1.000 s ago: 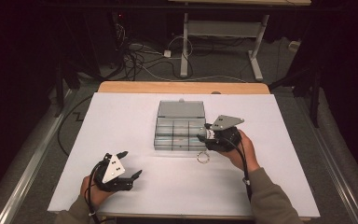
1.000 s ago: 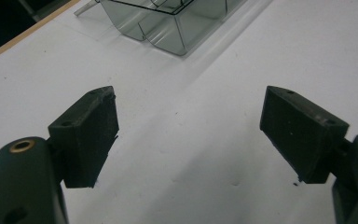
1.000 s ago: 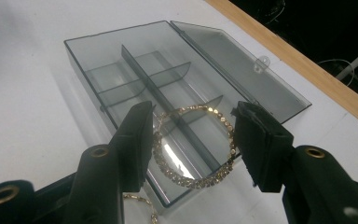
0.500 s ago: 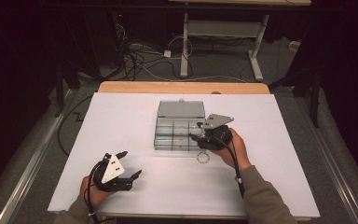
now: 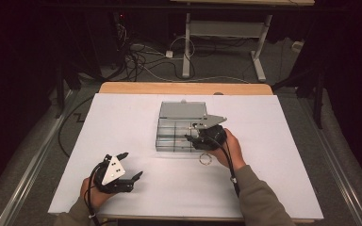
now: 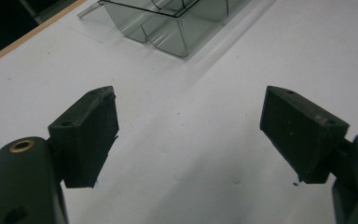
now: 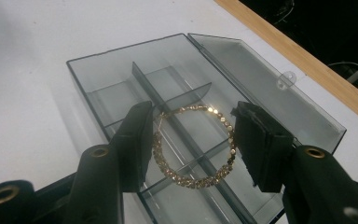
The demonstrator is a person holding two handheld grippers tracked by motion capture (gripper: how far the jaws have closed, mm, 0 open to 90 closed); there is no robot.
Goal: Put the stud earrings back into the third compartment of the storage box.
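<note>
A clear plastic compartment box (image 5: 163, 141) lies open in the middle of the white table, its lid (image 5: 183, 110) folded back. My right gripper (image 5: 191, 138) hovers over the box's near right corner. In the right gripper view this gripper (image 7: 193, 109) is shut on a gold beaded bracelet (image 7: 193, 182), a pad pressing on each side, and the bracelet hangs above the dividers of the box (image 7: 121, 49). My left gripper (image 5: 132, 165) rests at the front left of the table. Its jaws stand open in the left gripper view (image 6: 189, 93) with only bare table between them.
A second ring-shaped bracelet (image 5: 204, 159) lies on the table just in front of the right hand. The box (image 6: 168, 28) is far ahead of the left gripper. The table's wooden far edge (image 5: 184, 87) borders a floor with cables and desk legs.
My right gripper has carried the bracelet leftward, from beside the box to over its compartments. The left gripper and the ring on the table have not moved.
</note>
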